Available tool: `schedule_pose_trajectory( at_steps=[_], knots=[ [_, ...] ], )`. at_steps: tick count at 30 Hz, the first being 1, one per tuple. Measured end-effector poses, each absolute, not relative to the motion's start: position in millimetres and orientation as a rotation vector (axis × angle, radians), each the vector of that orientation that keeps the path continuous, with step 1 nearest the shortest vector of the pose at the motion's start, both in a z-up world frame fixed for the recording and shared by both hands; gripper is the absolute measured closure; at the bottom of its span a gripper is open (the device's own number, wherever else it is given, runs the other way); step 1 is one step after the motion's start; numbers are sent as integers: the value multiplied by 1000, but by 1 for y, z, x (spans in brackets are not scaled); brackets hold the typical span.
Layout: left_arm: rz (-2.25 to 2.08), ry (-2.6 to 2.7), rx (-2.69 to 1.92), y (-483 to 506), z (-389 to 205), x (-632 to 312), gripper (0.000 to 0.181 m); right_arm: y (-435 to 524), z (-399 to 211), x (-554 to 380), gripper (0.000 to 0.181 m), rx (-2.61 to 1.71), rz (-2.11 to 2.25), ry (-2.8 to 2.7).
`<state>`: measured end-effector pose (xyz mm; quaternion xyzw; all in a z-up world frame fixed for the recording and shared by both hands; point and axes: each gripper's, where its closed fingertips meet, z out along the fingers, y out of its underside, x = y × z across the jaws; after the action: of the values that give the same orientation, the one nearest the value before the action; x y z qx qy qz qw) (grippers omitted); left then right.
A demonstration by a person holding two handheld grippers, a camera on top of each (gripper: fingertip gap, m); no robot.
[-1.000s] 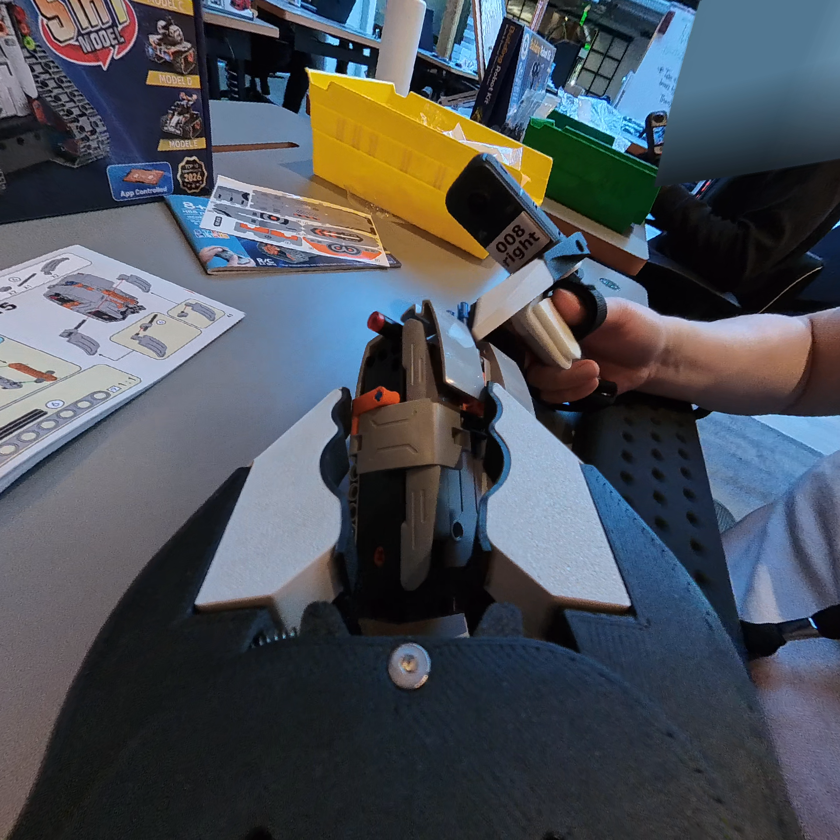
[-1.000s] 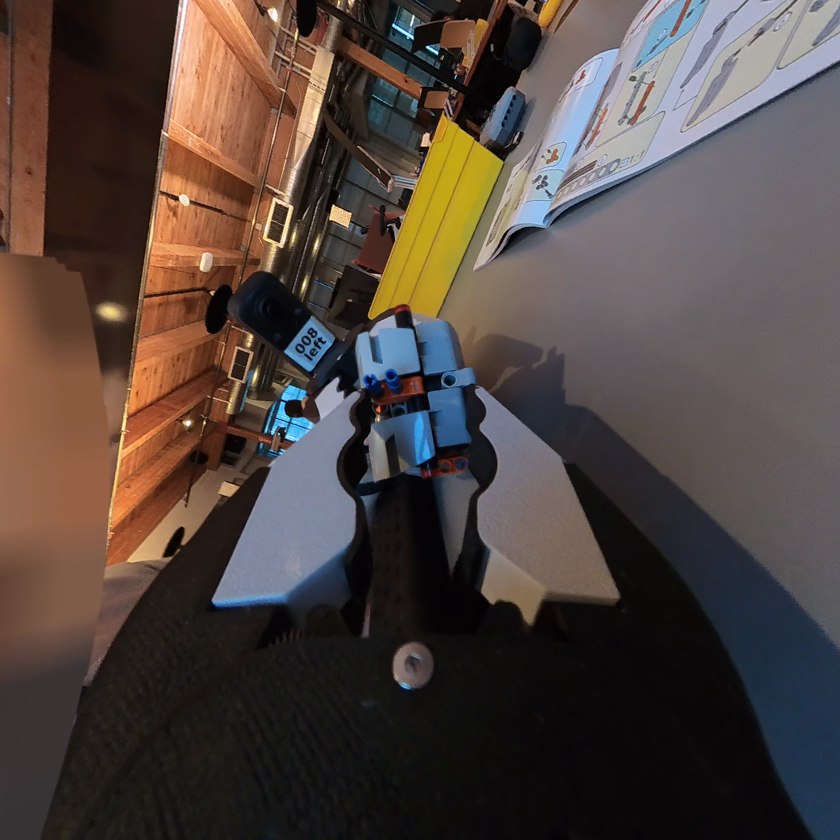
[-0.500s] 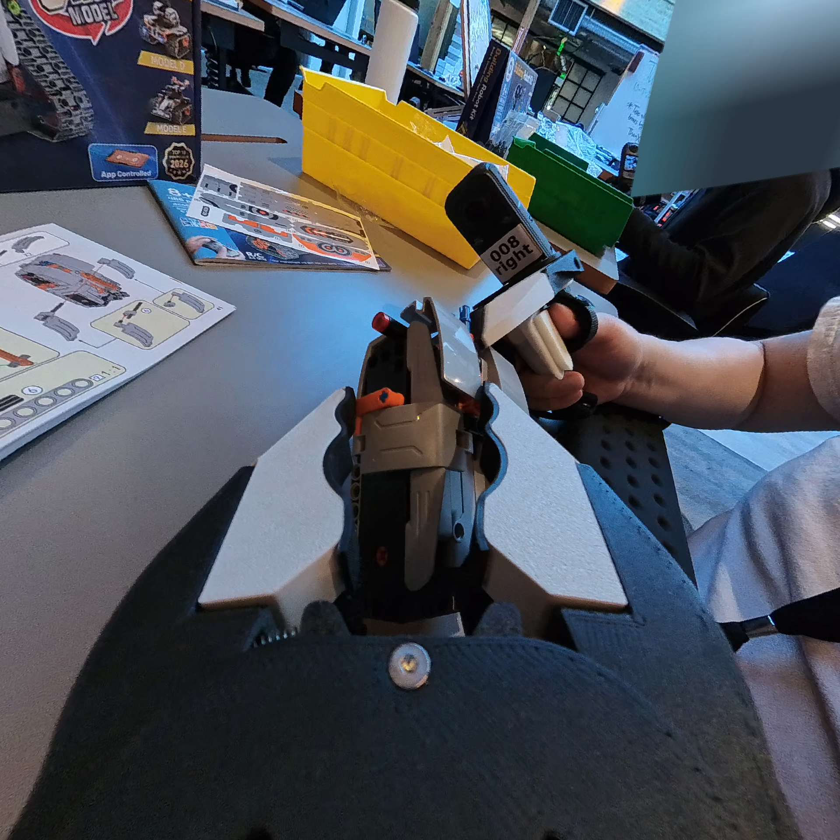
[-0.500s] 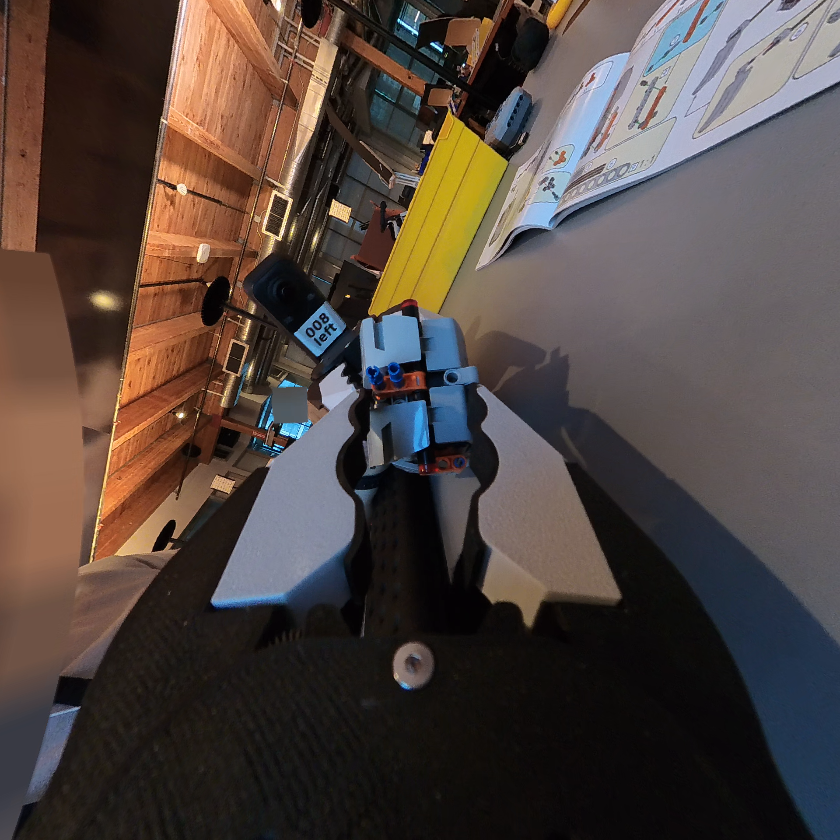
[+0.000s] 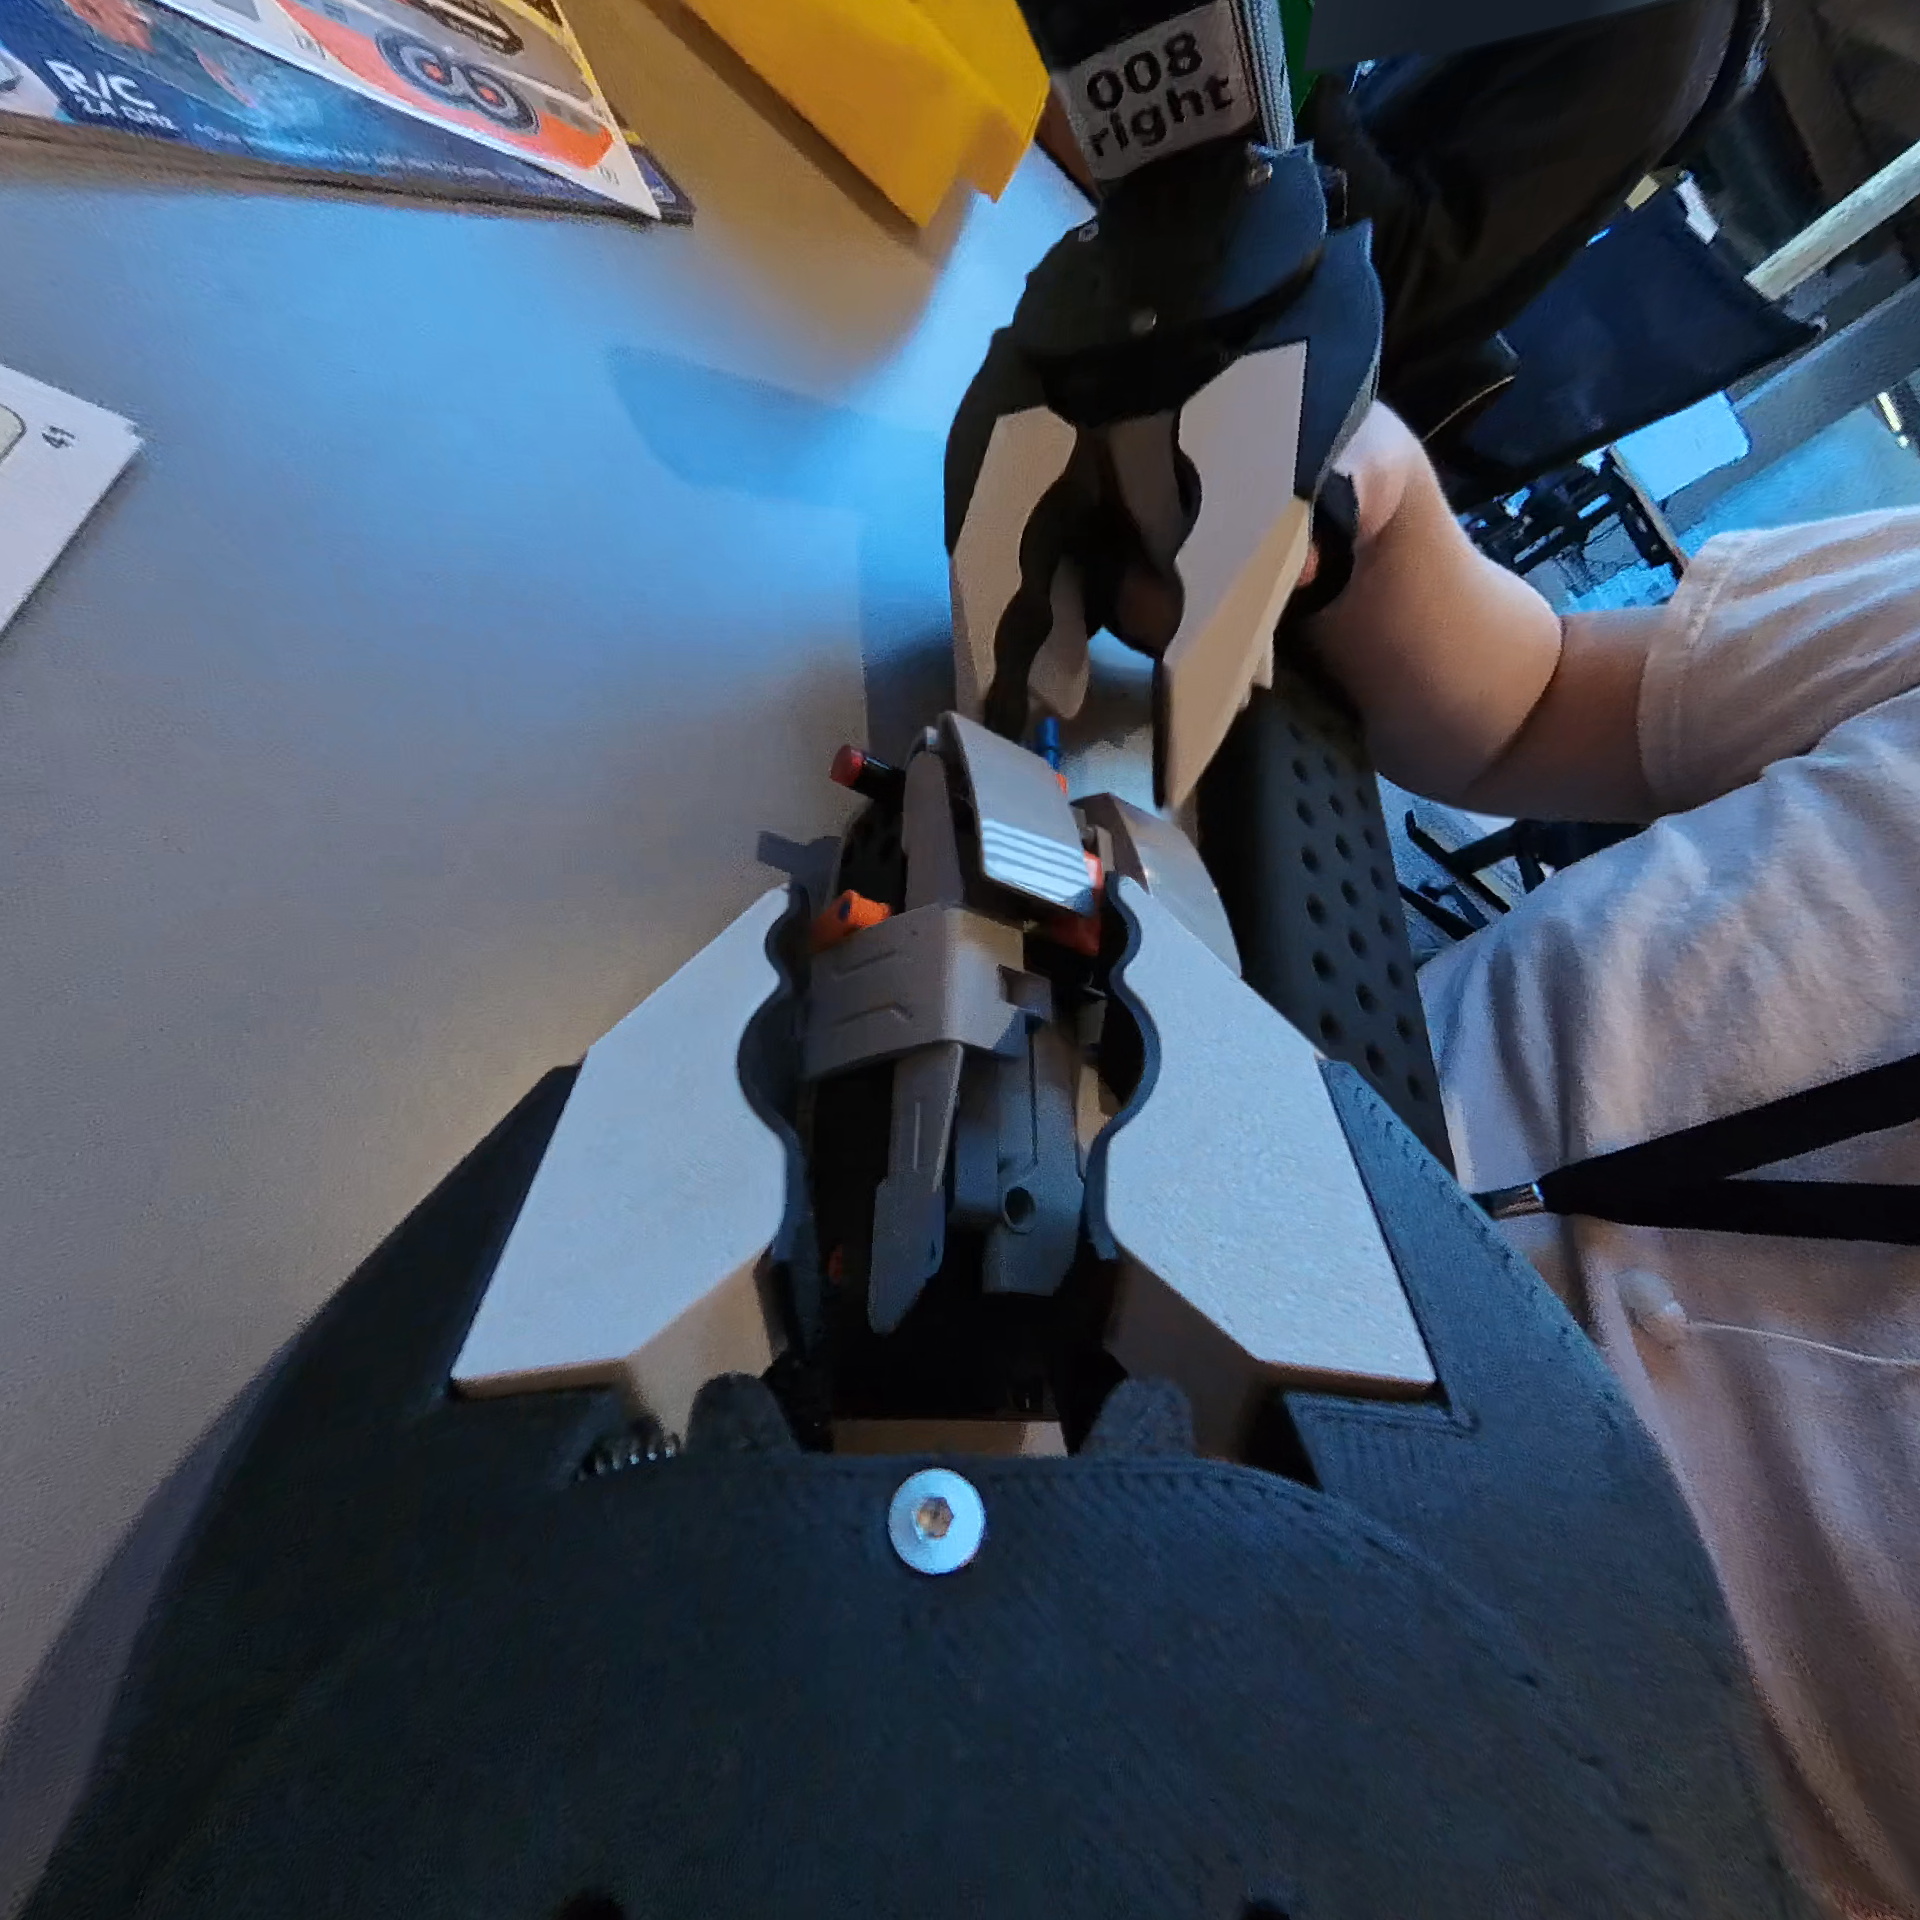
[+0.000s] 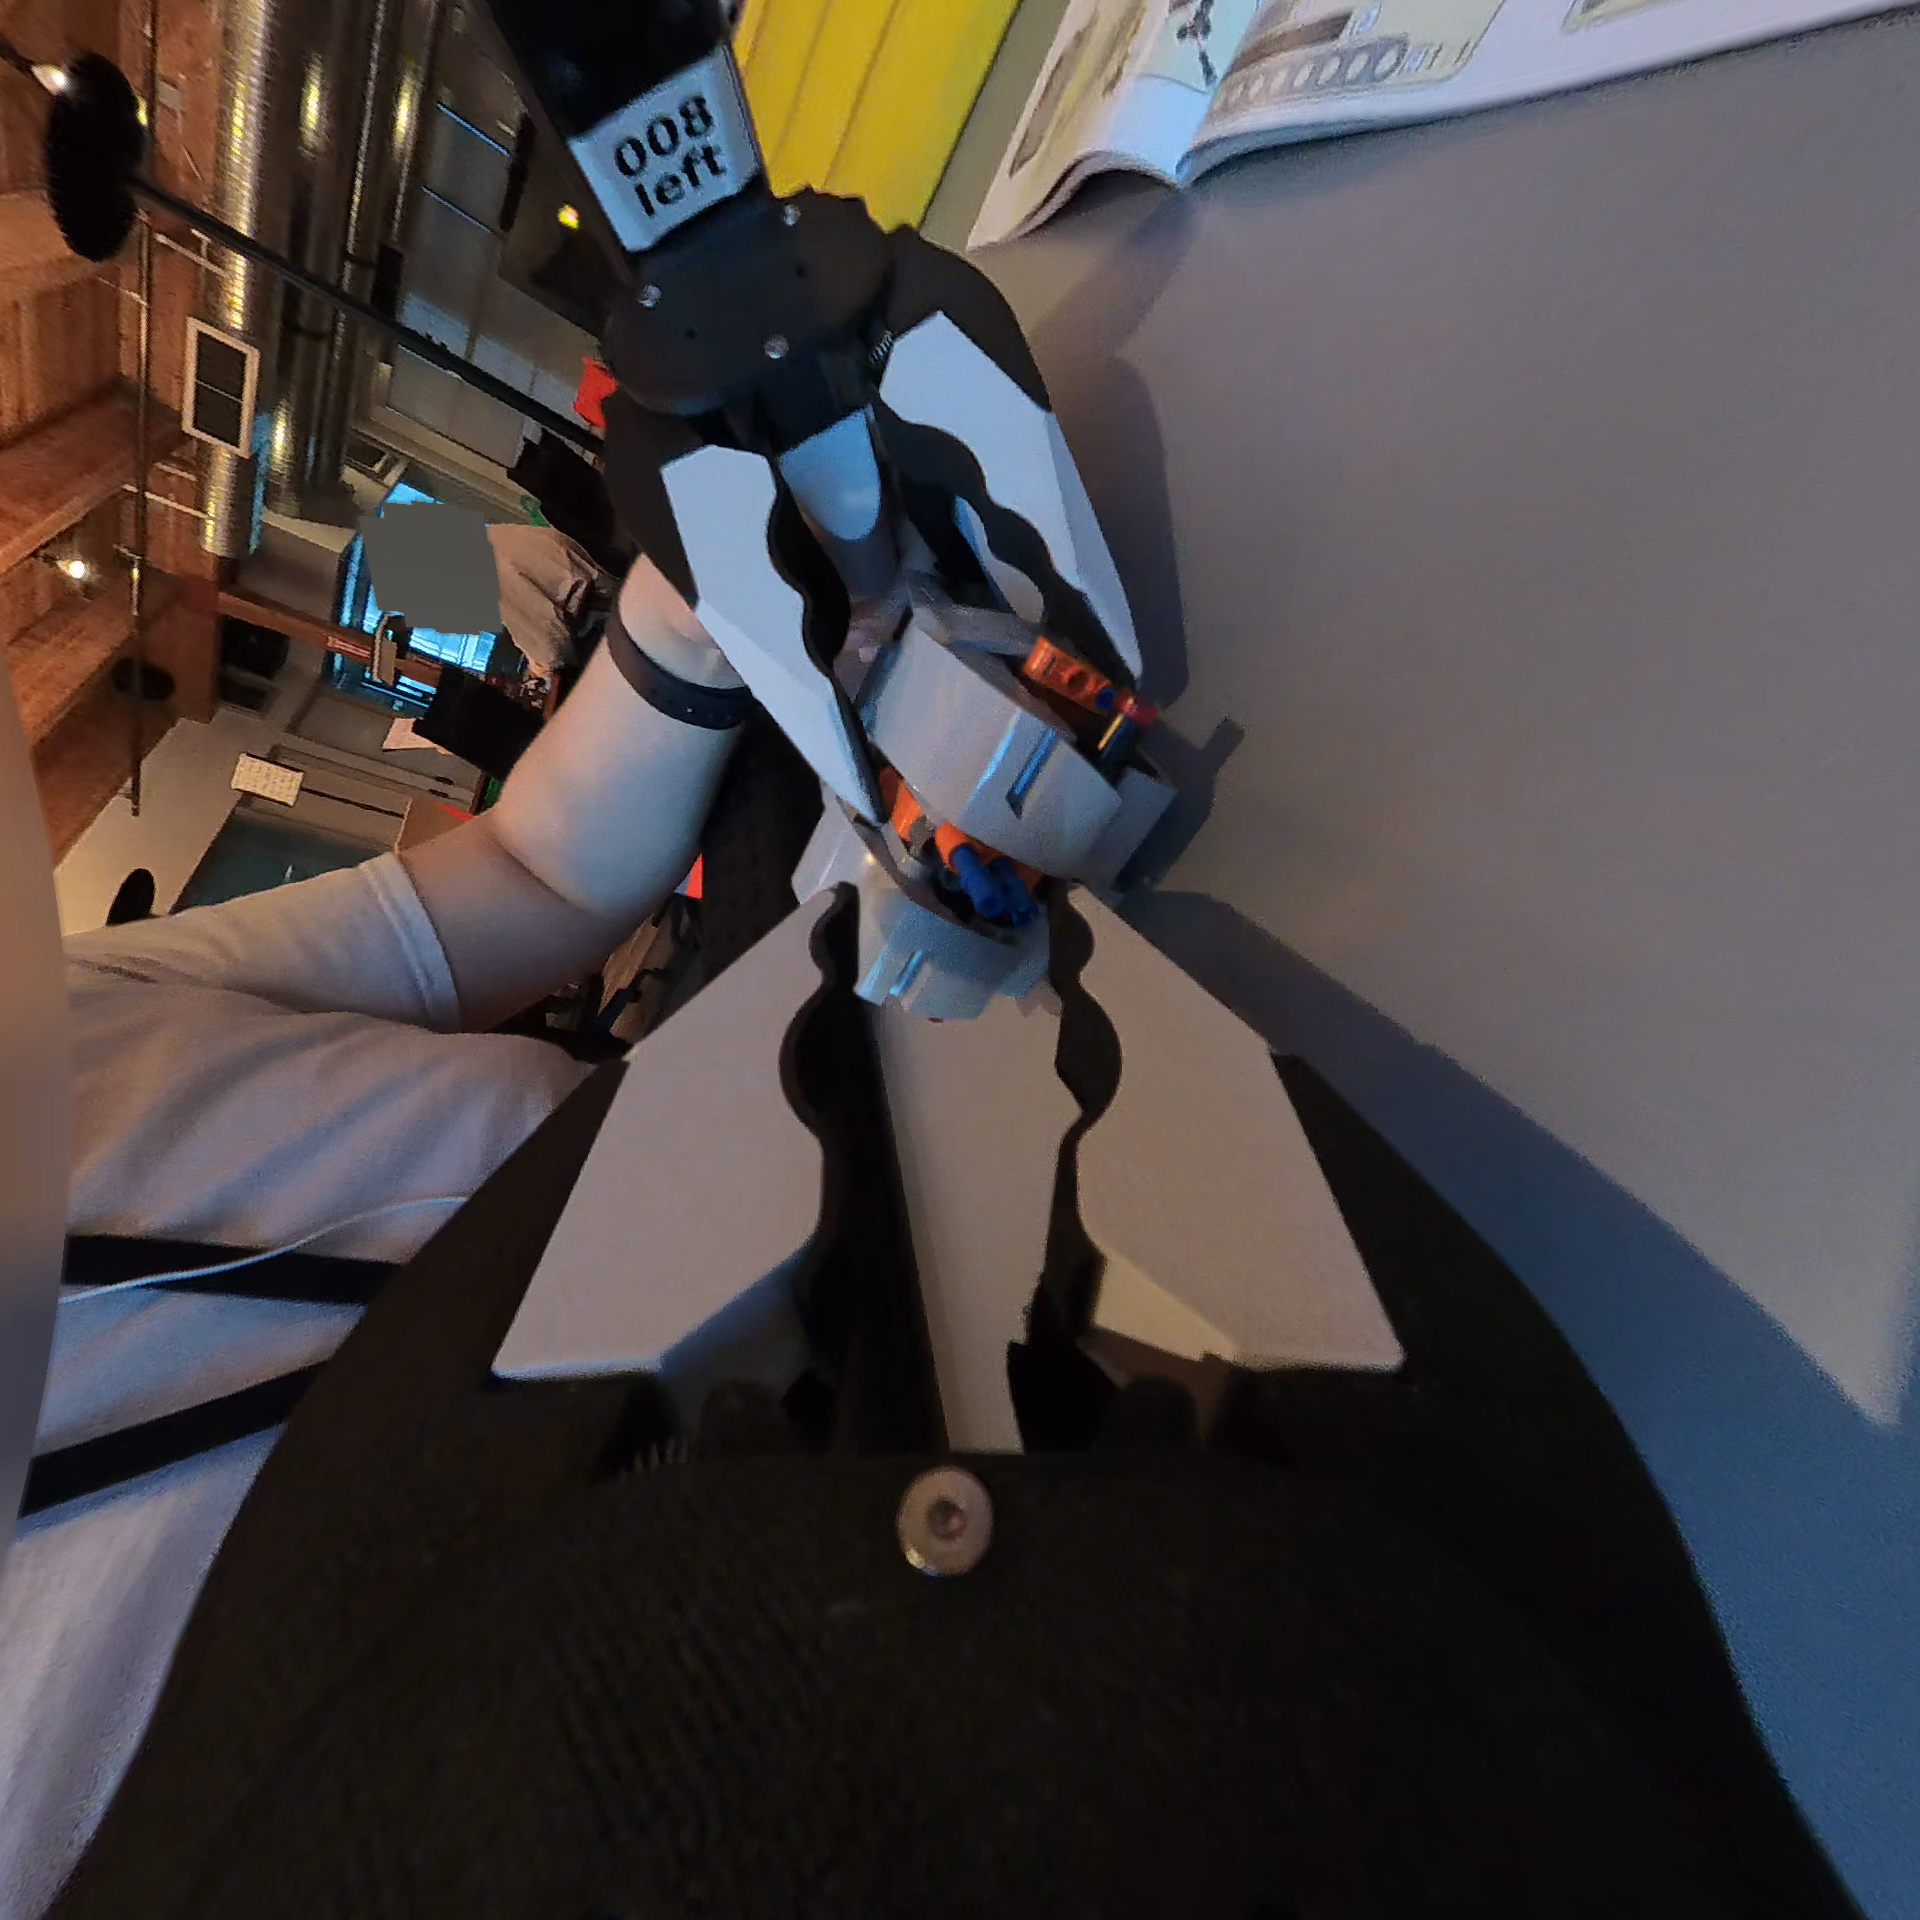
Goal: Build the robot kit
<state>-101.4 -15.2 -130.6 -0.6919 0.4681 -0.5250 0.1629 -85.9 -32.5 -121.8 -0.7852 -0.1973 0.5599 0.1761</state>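
Two hand-held grippers meet nose to nose over a grey bench (image 5: pixel 364 644). The left gripper (image 5: pixel 951 935), with pale wedge-shaped fingers on a black body, is clamped around a grey, black and orange brick-built toy model (image 5: pixel 935 1039). The model has grey angled plates, orange pins, a red-tipped peg and small blue pins at its far end, and is held above the bench near its near edge. The right gripper (image 6: pixel 951 935) has its fingers narrowly parted around that far end; whether they grip it cannot be told. Each gripper carries a white printed label. A yellow plastic bin (image 5: pixel 883 94) stands toward the bench's far edge, contents hidden. Beside it lie a printed colour booklet (image 5: pixel 343 104) and an open white instruction manual (image 6: pixel 1351 94).
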Motion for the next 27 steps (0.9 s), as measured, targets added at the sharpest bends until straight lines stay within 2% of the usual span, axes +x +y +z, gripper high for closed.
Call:
schedule_pose_trajectory(
  at_steps=[6,10,14,15,17,22,27],
  knots=[
    [-1499,1315,-1982,-13,-130,-102,128,-15,-101,-52,144,-2049,1528,-624],
    [-1400,1299,-1990,-4,-130,-113,119,-17,-92,-54,148,-1791,1356,-869],
    [-1290,1257,-1844,-8,-97,-131,119,-20,-97,-61,151,-1651,1148,-1109],
    [-1246,1274,-1783,-15,-85,-132,116,-21,-99,-63,152,-1622,1124,-1159],
    [-1050,1332,-1700,-25,-73,-128,99,-25,-98,-66,155,-1562,1116,-1249],
    [-682,1545,-1622,-37,-86,-100,99,-21,-102,-71,161,-1548,1104,-1308],
    [-786,1574,-1627,-34,-99,-96,107,-19,-97,-66,168,-1502,977,-1252]
  ],
)
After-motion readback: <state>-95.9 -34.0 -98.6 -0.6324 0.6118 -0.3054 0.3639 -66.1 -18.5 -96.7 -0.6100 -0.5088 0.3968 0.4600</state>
